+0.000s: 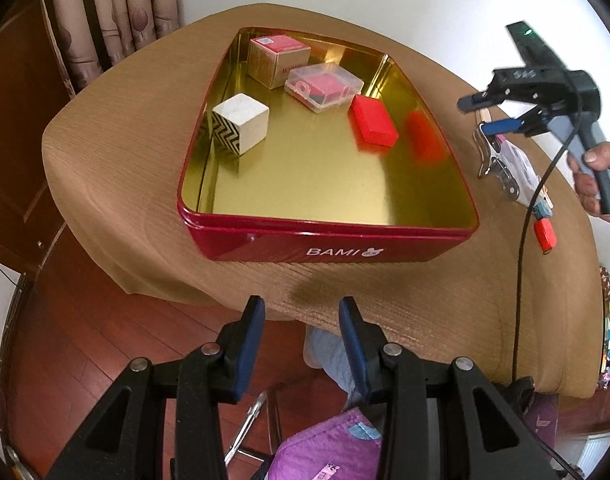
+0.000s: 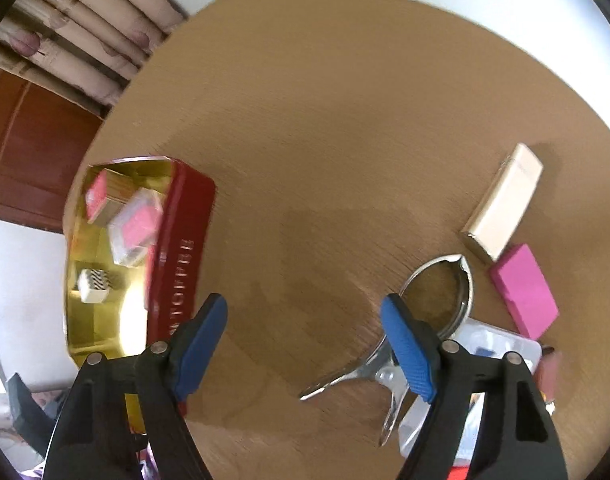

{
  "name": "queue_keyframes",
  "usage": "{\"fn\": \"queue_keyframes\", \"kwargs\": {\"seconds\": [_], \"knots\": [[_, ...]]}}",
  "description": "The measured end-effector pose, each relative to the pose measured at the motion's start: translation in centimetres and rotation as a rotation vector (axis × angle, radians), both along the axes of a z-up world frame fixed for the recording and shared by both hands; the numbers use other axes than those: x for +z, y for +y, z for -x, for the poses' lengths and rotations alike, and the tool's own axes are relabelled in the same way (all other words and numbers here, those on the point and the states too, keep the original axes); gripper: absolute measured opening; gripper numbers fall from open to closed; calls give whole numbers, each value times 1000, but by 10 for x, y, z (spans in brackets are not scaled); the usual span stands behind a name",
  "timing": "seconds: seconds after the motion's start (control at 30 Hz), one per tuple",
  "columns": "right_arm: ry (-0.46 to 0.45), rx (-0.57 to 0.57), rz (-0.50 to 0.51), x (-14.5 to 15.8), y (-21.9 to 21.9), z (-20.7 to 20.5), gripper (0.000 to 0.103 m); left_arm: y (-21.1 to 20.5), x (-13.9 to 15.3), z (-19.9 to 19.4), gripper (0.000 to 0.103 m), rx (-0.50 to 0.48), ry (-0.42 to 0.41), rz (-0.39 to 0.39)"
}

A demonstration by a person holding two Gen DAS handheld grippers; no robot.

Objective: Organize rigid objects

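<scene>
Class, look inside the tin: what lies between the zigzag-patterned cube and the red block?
Nothing: only bare gold floor of the tin separates the cube from the red block, shown in the left wrist view.

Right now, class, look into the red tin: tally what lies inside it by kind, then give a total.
Cardboard box: 1
Clear plastic case: 1
White zigzag cube: 1
Red block: 1
Total in the red tin: 4
</scene>
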State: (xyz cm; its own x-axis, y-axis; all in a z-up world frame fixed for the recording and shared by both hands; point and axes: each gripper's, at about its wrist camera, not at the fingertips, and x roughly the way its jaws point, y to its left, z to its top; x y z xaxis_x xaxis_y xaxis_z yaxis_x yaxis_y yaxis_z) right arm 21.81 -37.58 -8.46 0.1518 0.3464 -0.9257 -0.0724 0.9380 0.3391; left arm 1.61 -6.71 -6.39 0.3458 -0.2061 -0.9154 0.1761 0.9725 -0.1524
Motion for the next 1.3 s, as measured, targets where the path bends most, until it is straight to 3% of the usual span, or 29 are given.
{"fn": "queue_keyframes", "kwargs": {"seconds": [0.1, 0.27, 0.33, 0.4, 0.43, 0.47, 0.5, 0.63, 0.87, 1.03, 1.07, 1.13, 1.3], "knots": [[-20, 0, 57, 11, -3, 1, 77, -1, -1, 0, 39, 0, 5, 3], [42, -11, 115, -10, -7, -11, 77, -1, -1, 0, 39, -4, 2, -2], [68, -22, 120, -23, -6, -17, 71, -2, -2, 0, 39, -8, 5, -6], [69, -16, 134, -31, -3, -20, 36, -2, -2, 0, 39, -13, 3, -10], [37, -12, 193, -31, 0, -20, 28, -2, -3, 0, 39, -14, 3, -13], [16, -11, 217, -31, 1, -20, 13, -3, -4, 0, 39, -15, 4, -15], [4, -13, 215, -31, 2, -20, 6, -3, -4, 0, 39, -16, 6, -17], [-29, 14, 242, -31, 7, -19, 5, -2, -5, 0, 39, -13, 7, -14], [-146, -3, 190, 7, 10, -8, 4, 1, -5, -1, 39, -3, 5, -13], [-156, -3, 192, 13, 6, 0, 4, -2, -3, 1, 39, -10, -8, -34], [-162, -18, 217, 14, 9, 5, 10, -2, -3, 2, 39, -11, -11, -36], [-112, -11, 145, 6, 7, 0, 11, -2, -1, 3, 39, -15, -19, -37], [-64, 65, 261, -15, 33, -1, 49, -5, -3, 2, 39, -27, -10, -52]]}}
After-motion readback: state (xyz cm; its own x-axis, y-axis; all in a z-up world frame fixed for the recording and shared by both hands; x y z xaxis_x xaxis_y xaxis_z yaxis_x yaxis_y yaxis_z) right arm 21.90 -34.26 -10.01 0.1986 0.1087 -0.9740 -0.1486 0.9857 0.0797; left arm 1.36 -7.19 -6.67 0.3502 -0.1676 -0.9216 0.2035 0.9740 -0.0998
